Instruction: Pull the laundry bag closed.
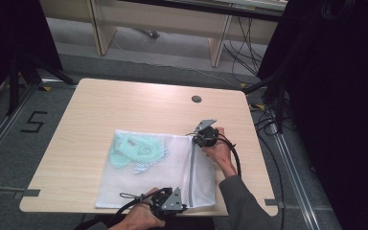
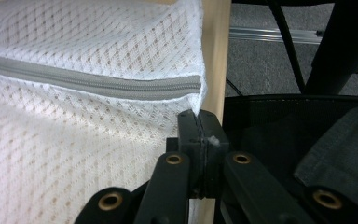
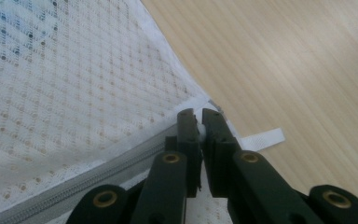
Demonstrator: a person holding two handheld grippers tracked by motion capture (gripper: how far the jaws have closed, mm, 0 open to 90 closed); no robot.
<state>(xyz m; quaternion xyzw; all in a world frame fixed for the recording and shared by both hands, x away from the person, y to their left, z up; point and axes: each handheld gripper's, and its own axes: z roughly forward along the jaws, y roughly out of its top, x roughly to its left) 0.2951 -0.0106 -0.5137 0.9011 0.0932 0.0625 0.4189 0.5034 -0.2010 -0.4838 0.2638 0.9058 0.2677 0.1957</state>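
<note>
Two grippers pinched opposite ends of the bag's [image 1: 148,177] zipper [image 1: 190,175], its long axis between them: left gripper [image 1: 184,207] at the near end, right gripper [image 1: 193,134] at the far end.

You have one mesh bag [image 1: 158,172], one green garment [image 1: 136,149] inside at its ten o'clock, one table [image 1: 124,103], two grippers.

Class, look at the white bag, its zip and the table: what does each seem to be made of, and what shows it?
White bag: probably synthetic mesh; diamond weave, see-through. Zip: grey woven tape, closed. Table: pale wood-grain top, likely matte laminate. Both tongs, left and right, pinch the bag's edge.
</note>
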